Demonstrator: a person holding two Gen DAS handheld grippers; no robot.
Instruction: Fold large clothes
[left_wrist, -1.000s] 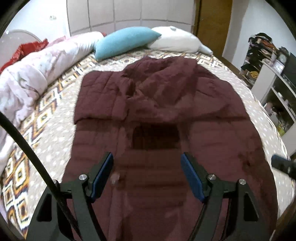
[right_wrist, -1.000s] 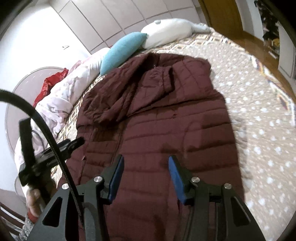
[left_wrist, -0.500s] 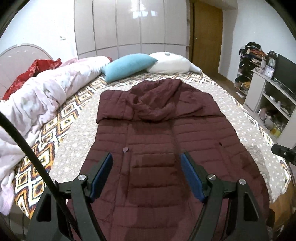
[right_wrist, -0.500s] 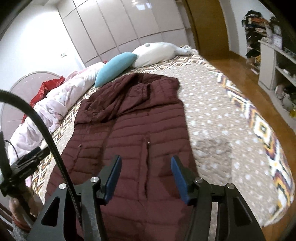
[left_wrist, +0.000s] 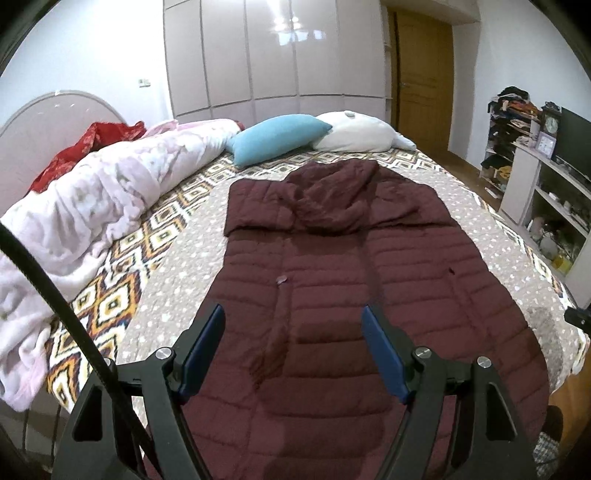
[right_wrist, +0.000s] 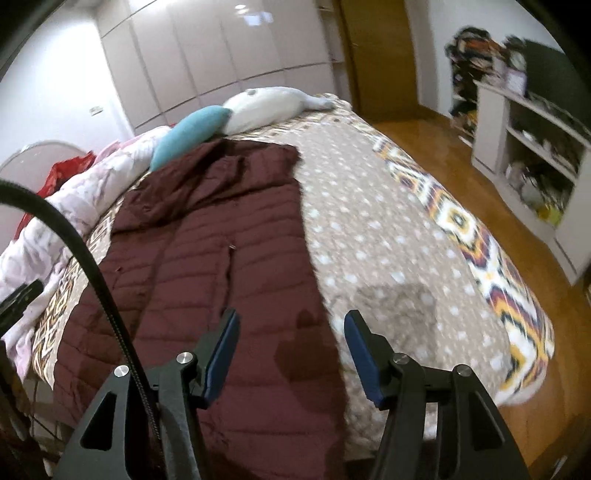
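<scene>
Both grippers have drawn back from the coat (left_wrist: 332, 295); left gripper (left_wrist: 293, 350) spread, empty; right gripper (right_wrist: 290, 354) opening, empty.

Coat (left_wrist: 332, 295): dark maroon, quilted in horizontal bands. Bedspread (right_wrist: 388, 229): taupe with white dots, border of orange, white and navy diamonds. Pillows: one teal (left_wrist: 277, 136), one white (left_wrist: 354, 133). Duvet (left_wrist: 103, 192): pale pink. Gripper pads (left_wrist: 201, 350): blue on black frames. Floor (right_wrist: 461, 177): orange-brown wood.

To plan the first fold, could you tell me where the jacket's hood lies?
In the left wrist view the hood lies crumpled at the maroon puffer jacket's far end, just before the blue pillow.
</scene>
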